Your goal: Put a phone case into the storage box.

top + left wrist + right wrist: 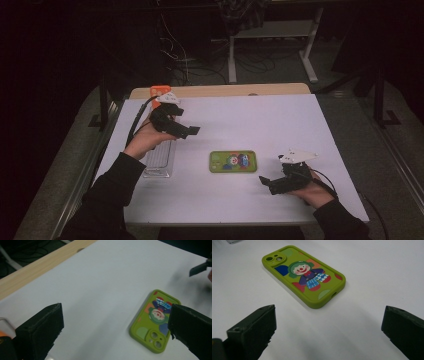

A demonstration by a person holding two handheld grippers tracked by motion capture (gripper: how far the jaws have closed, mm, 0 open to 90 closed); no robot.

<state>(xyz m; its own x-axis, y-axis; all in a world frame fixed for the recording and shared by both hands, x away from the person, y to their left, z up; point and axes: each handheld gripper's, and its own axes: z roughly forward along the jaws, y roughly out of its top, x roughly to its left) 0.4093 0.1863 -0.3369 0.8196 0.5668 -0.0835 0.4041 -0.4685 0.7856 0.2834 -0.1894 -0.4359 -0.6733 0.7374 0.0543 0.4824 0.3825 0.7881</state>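
White table (pixel 300 125) | phone case (pixel 233 161) flat between grippers, untouched | left gripper (pixel 192 131) spread | right gripper (pixel 266 182) spread

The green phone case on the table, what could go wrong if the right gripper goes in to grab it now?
1. The phone case lies flat on the smooth white table, so the fingers may slide it away rather than get under an edge.
2. The right gripper is open but still short of the case, approaching its end; a pinch along the length might not fit.
3. The left gripper hovers above the clear tray and could bump it when moving in.
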